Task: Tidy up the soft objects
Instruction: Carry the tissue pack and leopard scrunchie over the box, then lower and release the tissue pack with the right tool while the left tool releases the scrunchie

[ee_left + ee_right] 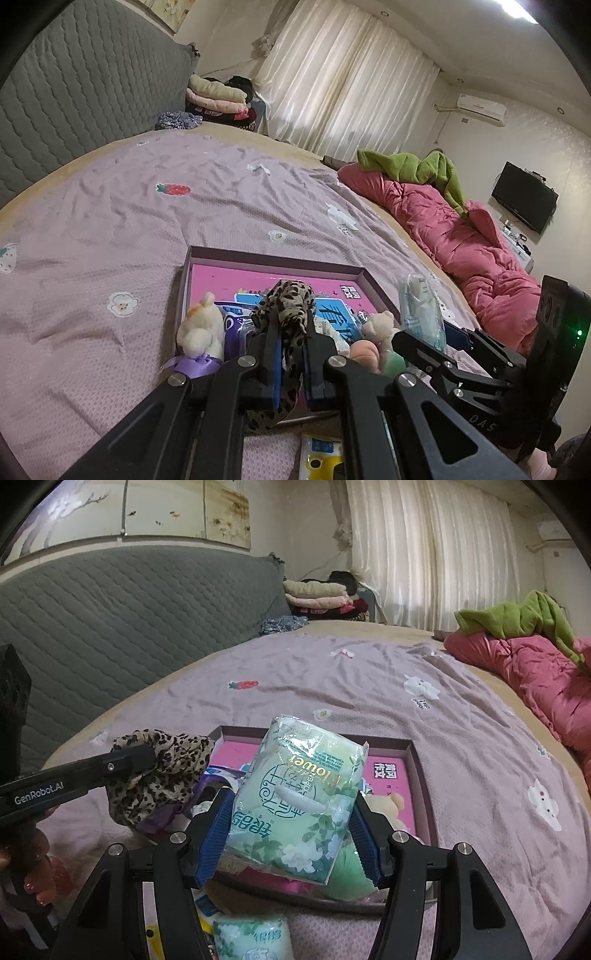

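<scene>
My left hand-held gripper (291, 332) pinches a leopard-print cloth (286, 306) above the pink-lined box (273, 258) on the bed (110, 206), while my right hand-held gripper (291, 834) clamps a green tissue pack (299, 797) above that box.

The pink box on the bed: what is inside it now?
Inside the pink box stand a white plush and a small bear. Its printed floor shows in the middle. The leopard cloth and tissue pack, both held, cover the rest.
</scene>
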`<state>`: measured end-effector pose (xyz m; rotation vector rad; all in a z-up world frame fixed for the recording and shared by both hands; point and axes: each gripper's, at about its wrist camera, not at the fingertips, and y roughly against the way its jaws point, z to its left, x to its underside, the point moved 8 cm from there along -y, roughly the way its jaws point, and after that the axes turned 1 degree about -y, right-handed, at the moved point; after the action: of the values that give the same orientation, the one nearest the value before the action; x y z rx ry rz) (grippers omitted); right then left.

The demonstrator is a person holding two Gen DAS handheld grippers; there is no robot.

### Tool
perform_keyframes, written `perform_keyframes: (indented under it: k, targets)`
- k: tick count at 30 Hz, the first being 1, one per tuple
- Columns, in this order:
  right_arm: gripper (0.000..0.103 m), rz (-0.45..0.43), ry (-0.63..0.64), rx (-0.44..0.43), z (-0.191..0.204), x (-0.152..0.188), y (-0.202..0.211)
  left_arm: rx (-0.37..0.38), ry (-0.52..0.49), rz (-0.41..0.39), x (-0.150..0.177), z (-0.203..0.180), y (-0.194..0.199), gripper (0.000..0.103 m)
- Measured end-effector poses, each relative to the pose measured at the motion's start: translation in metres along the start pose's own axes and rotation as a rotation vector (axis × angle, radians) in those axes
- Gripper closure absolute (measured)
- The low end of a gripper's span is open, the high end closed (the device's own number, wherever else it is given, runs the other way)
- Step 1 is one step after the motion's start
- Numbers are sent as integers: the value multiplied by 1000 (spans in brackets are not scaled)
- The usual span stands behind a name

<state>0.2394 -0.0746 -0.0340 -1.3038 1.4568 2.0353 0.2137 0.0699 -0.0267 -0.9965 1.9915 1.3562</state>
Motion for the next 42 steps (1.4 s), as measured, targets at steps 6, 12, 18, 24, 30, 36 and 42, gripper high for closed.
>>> perform_keyframes:
  k: [6,12,18,24,30,36,42]
  targets:
    - [40,33,24,-2,4,3,-14,-15,9,26,3,3,-11,95]
    - [40,70,92,-7,20,12,-29,-28,14,46,5,7,-18,95]
    - [40,131,131,-1,27,26,-47,-28,15,65,8,7,-23,95]
    - [40,148,166,10,32,32,-56,-26,20,85,12,8,-27,95]
    - [40,160,188,27,33,37,-63,-31,43,108,15,13,-33,95]
    - [40,164,215,50,34,39,-65,-37,55,125,19,16,-37,95]
    - [40,158,231,71,32,41,-65,-53,59,137,21,20,-41,94]
